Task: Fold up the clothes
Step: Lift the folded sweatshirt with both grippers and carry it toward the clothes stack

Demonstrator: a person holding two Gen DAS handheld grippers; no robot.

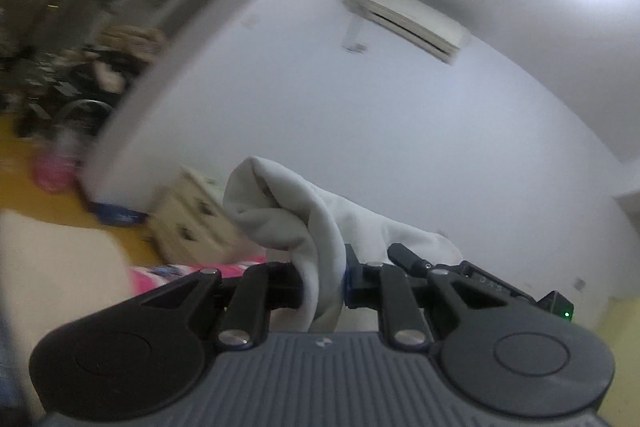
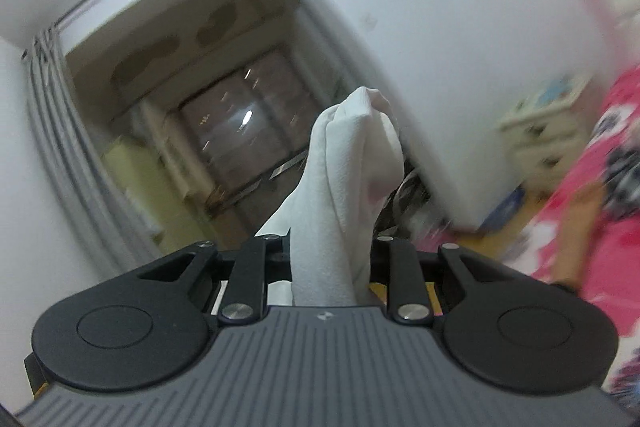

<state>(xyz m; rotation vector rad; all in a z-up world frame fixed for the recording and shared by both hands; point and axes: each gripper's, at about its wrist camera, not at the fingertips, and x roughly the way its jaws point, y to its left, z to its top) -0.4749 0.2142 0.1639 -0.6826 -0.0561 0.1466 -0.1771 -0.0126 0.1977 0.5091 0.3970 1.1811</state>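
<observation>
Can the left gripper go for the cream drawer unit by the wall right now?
Probably not: the left gripper is shut on a bunch of white cloth, which also hangs between it and the drawer unit. It would have to let go of the cloth first.

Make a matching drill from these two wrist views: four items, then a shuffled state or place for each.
Items:
1. white cloth garment
2. cream wall-mounted air conditioner
3. cream drawer cabinet
4. pink patterned bedspread

Descriptions:
A. high on the white wall
B. on the floor by the wall, past the bed
C. clamped in both tongs, left and right
D. along the right edge of the right wrist view

Pairs: 1-C, 2-A, 3-B, 4-D
</observation>
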